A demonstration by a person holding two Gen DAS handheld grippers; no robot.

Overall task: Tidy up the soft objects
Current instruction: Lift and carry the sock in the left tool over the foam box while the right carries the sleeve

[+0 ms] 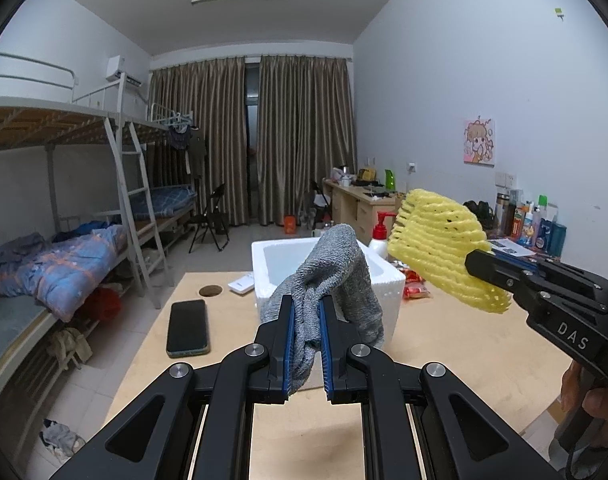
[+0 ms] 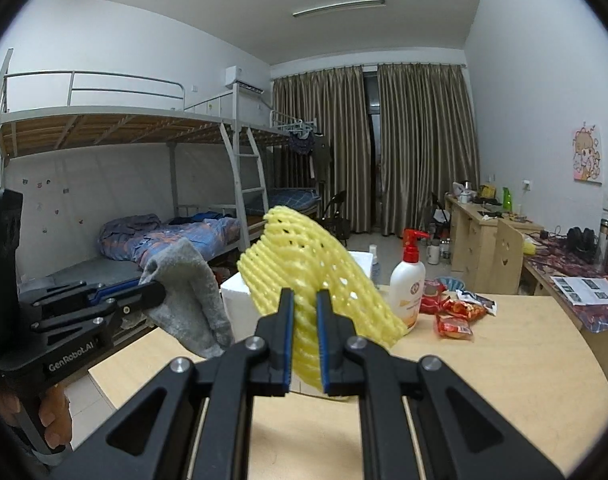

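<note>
Left wrist view first: my left tongs (image 1: pixel 307 320) are clamped on a grey knitted glove (image 1: pixel 336 280), pads pressing its lower folds while the upper part stands up and flops over to the right. Straight ahead of these tongs, just beyond the glove, sits a white foam box (image 1: pixel 388 276), open at the top, on the pale wooden desk (image 1: pixel 444 340). To the right of my left tongs, at about the same height, my right tongs (image 1: pixel 478 264) come in from the frame edge, clamped on a yellow foam net sleeve (image 1: pixel 436 248); a hand (image 1: pixel 592 396) grips that handle low at the right.

From the right wrist view, my right tongs (image 2: pixel 304 320) hold the yellow foam net sleeve (image 2: pixel 316 272) near its lower end, its long axis running up and away, leaning left. The left tongs (image 2: pixel 160 288) show off to the left with the grey knitted glove (image 2: pixel 192 300) hanging from them. The white foam box (image 2: pixel 234 300) lies ahead and slightly left of my right tongs, mostly hidden behind the sleeve.

My judgement: the box is the likely drop spot, and it lies directly in front of the left tongs, so the glove is the nearer load; the sleeve would need to travel leftward to reach it. Further out, a black phone (image 1: pixel 187 328) lies on the desk left of the left tongs, and a lotion pump bottle (image 2: pixel 407 280) and red snack packets (image 2: pixel 456 316) lie right of the box.
</note>
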